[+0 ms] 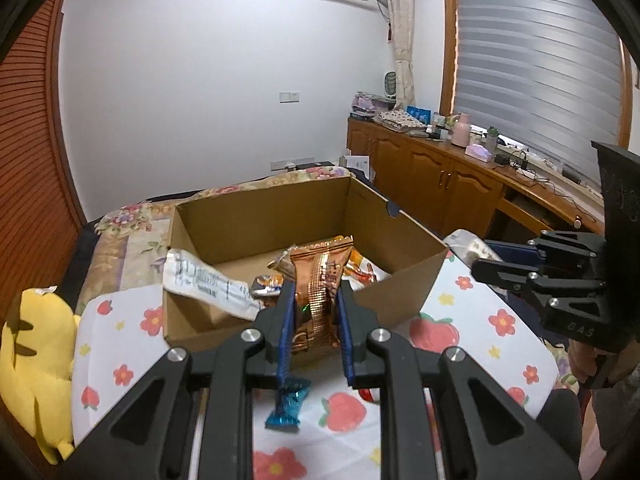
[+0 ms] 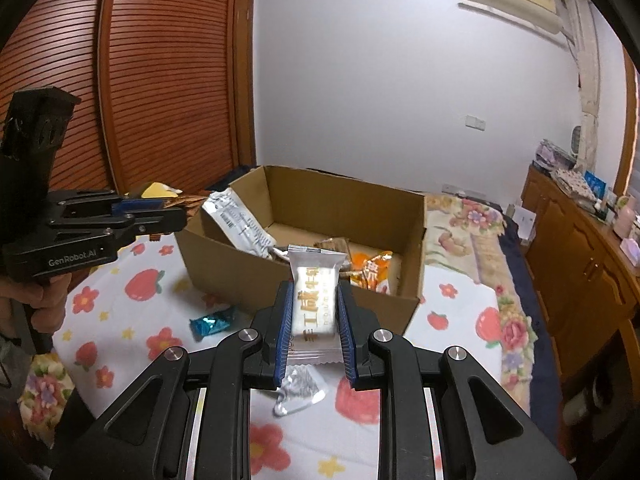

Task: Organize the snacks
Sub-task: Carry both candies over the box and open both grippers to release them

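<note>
Between my left gripper's [image 1: 316, 320] pads a copper snack packet [image 1: 318, 300] sits clamped; my right gripper [image 2: 314, 322] clamps a white nougat packet [image 2: 314, 304]. Both hang before the cardboard box [image 1: 400, 288]; a blue candy [image 2: 212, 322] lies on the flowered cloth [image 2: 460, 312].

One cardboard box [image 2: 304, 280], two held packets — copper [image 1: 316, 292], white [image 2: 316, 300] — one blue candy [image 2: 212, 322].

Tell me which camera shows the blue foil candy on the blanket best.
The right wrist view: the blue foil candy lies fully in sight on the strawberry blanket, left of the gripper. In the left wrist view the candy sits partly hidden behind the left gripper's finger.
</note>
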### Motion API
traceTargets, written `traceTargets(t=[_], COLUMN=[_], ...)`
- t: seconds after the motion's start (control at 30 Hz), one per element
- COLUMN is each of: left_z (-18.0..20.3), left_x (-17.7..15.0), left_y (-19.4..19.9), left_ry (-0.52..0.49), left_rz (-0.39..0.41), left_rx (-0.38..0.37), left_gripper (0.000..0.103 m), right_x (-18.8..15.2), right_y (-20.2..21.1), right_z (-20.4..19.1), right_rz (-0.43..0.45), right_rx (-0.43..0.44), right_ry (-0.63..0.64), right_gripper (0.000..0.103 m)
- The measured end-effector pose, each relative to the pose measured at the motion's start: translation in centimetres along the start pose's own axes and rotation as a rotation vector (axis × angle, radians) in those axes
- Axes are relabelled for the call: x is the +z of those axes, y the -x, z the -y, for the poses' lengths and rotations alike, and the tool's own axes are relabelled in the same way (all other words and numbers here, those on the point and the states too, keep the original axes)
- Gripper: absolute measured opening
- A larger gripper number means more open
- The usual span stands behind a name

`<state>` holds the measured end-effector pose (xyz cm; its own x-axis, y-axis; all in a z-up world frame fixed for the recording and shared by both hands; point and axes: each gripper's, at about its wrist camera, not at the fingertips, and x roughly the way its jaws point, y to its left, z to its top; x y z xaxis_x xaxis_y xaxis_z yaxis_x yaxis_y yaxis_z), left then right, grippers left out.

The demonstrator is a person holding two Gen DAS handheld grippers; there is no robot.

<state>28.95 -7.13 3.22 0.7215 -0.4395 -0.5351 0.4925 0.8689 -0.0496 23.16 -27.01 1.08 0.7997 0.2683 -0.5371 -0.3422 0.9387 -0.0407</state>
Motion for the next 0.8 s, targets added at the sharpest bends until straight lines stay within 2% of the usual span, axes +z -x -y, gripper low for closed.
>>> traceTargets(t=[0.27, 0.47, 0.8], left_z=[-1.8, -4.2, -7.5], left_x=[1.5, 1.8, 1.2], left_y=[-3.2, -6.7, -10.4], left_ry=[0.001, 0.034, 0.093], left_rz=[0.006, -0.024, -0.065], left_rx=[0.017, 0.041, 0.060], left_gripper=[0.017, 0.017, 0.017], right_x=[1.8, 2.8, 3.8], right_y=[-3.6, -7.3, -12.0], right_z=[0.5, 0.6, 2.8], right_rz=[0.006, -0.014, -0.054], right_rx=[0.013, 0.025, 0.069], right_ry=[0.023, 0.045, -0.037], right_gripper=[0.020, 0.020, 0.020])
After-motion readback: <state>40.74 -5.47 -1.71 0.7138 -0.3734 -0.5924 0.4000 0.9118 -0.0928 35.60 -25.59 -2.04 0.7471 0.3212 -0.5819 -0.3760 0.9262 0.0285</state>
